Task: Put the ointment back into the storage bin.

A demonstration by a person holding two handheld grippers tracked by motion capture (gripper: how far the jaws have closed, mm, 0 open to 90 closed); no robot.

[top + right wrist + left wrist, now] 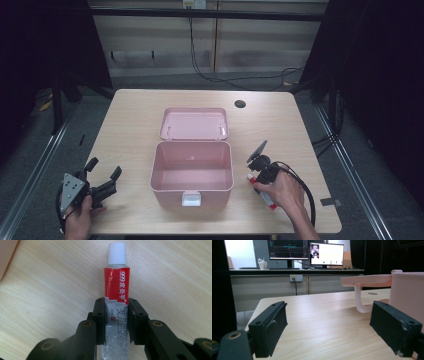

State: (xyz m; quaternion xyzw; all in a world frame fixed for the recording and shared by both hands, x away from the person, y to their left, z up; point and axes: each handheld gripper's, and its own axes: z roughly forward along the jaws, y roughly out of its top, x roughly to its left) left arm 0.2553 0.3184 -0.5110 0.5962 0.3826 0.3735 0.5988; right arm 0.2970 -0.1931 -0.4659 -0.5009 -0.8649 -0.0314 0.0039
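Two tools: one in each hand, both at the near edge of the worktop [135, 110].
Left tool [106, 176]: held by the left hand [77, 217] at the near left corner; jaws spread wide with bare wood between them; in the left gripper view its black pads [270, 327] frame the box side.
Right tool [116, 322]: held by the right hand [282, 192] at the near right; jaws pressed onto the tube from both sides.
Tube [117, 297]: red and silver with a white ribbed cap [116, 253], lying flat on the worktop to the right of the box; its lower, silver part sits between the pads, the red part and cap reach out beyond them; in the high view it shows partly under the hand [262, 190].
Cable [307, 195]: black, loops from the right tool past the wrist.
Box [192, 175]: pink, open, at the middle of the worktop between the two tools; white latch [191, 199] on its near wall; inside bare.
Lid [194, 123]: pink, swung back flat behind the box, hinged to the far wall.
Hole [240, 104]: dark, round, in the worktop near the far right edge.
Far side: a counter with two lit monitors [305, 251] in the left gripper view.
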